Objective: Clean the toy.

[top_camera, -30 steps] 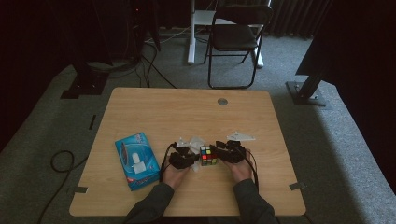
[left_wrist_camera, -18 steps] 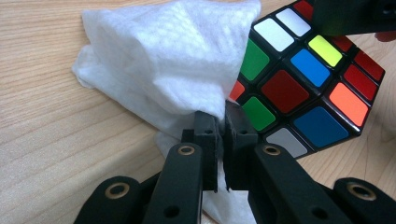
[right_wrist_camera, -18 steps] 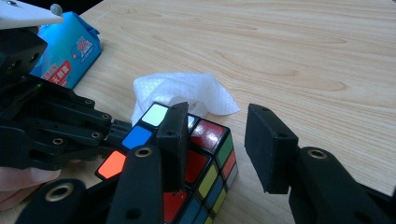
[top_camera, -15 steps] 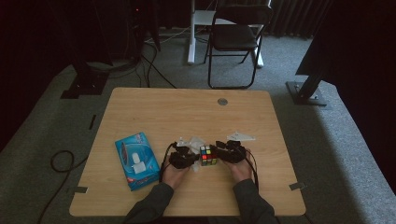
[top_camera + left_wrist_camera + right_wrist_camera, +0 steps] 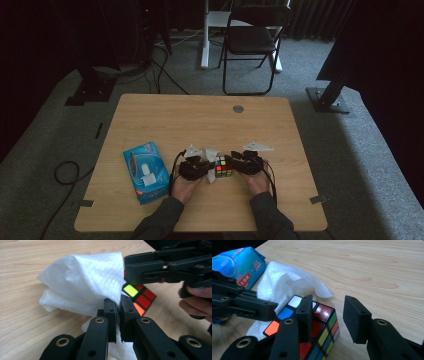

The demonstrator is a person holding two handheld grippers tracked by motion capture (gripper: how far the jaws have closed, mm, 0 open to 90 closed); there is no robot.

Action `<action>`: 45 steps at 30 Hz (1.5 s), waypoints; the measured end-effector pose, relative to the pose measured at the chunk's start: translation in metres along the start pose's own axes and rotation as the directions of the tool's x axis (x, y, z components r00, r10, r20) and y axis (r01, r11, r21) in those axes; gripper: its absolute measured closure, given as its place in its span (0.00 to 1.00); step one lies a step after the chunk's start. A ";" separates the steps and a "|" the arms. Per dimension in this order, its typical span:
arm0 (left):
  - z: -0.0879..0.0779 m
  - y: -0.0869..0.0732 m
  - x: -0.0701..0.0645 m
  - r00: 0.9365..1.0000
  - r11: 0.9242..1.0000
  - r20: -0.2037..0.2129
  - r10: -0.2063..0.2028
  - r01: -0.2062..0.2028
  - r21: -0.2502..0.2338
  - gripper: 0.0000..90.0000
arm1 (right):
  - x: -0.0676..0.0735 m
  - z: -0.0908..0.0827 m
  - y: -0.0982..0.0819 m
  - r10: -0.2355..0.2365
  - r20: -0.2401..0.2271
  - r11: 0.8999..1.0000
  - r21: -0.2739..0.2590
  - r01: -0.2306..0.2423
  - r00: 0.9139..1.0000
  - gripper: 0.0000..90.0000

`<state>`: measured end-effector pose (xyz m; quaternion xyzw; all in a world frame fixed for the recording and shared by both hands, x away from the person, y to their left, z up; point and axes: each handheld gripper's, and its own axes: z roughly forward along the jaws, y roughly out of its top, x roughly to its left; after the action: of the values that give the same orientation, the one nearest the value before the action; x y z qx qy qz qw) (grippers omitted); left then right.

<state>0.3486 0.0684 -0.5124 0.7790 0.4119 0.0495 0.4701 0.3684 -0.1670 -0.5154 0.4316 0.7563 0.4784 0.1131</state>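
Observation:
A colour cube [image 5: 223,166] sits on the wooden table [image 5: 200,120] near its front edge, between both grippers. My left gripper [image 5: 202,167] is shut on a crumpled white wipe [image 5: 210,154]; in the left gripper view the wipe [image 5: 85,285] bulges above the closed jaws [image 5: 118,305] and lies against the cube [image 5: 140,296]. My right gripper [image 5: 328,307] is open at the cube [image 5: 322,315]: one jaw lies over its top face, the other stands off its right side. The wipe [image 5: 287,285] touches the cube's far side.
A blue pack of wipes [image 5: 145,171] lies flat at the left of my left hand. A round grommet [image 5: 238,108] sits in the table's far part. A folding chair [image 5: 252,37] stands beyond the table.

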 end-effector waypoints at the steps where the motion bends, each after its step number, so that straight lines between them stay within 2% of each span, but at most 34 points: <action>1: 0.000 0.000 0.000 1.000 1.000 -0.002 0.004 -0.004 0.006 0.95 | 0.000 0.000 0.000 0.000 0.000 1.000 0.000 0.000 1.000 0.66; 10: 0.006 -0.006 0.004 1.000 0.999 -0.005 -0.013 0.013 0.033 0.95 | 0.000 0.000 0.000 0.002 0.002 1.000 -0.003 -0.002 1.000 0.66; 17: 0.018 -0.015 0.011 0.999 0.996 -0.026 -0.031 0.033 0.085 0.95 | 0.000 0.000 0.000 0.003 0.001 1.000 -0.003 -0.003 1.000 0.67; 20: 0.024 -0.019 0.011 0.999 0.994 -0.048 -0.013 0.018 0.111 0.95 | 0.000 0.000 0.000 0.003 0.000 1.000 -0.003 -0.003 1.000 0.67; 22: 0.025 -0.020 0.013 0.999 0.994 -0.040 -0.021 0.026 0.106 0.95 | 0.000 0.000 0.000 0.004 0.001 1.000 -0.003 -0.004 1.000 0.67; 27: 0.025 -0.019 0.013 0.999 0.994 -0.045 -0.013 0.018 0.111 0.95 | 0.000 0.000 0.000 0.004 0.002 1.000 -0.003 -0.004 1.000 0.67; 31: 0.020 -0.017 0.011 0.999 0.995 -0.040 -0.014 0.018 0.094 0.95 | 0.000 0.000 0.000 0.004 0.001 1.000 -0.004 -0.004 1.000 0.67; 41: -0.004 -0.004 -0.003 1.000 1.000 0.020 0.014 -0.015 0.026 0.94 | 0.000 0.000 0.000 0.002 0.000 1.000 -0.005 -0.002 1.000 0.67; 43: -0.007 -0.004 -0.006 0.999 0.999 0.039 0.025 -0.027 0.030 0.94 | -0.001 0.000 0.000 0.003 0.000 1.000 -0.005 -0.003 1.000 0.67; 45: -0.006 -0.006 -0.007 0.999 0.999 0.041 0.033 -0.035 0.039 0.94 | -0.001 0.000 0.000 0.002 -0.001 1.000 -0.005 -0.002 1.000 0.67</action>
<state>0.3374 0.0691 -0.5111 0.7960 0.3899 0.0334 0.4618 0.3686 -0.1674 -0.5160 0.4319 0.7548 0.4805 0.1135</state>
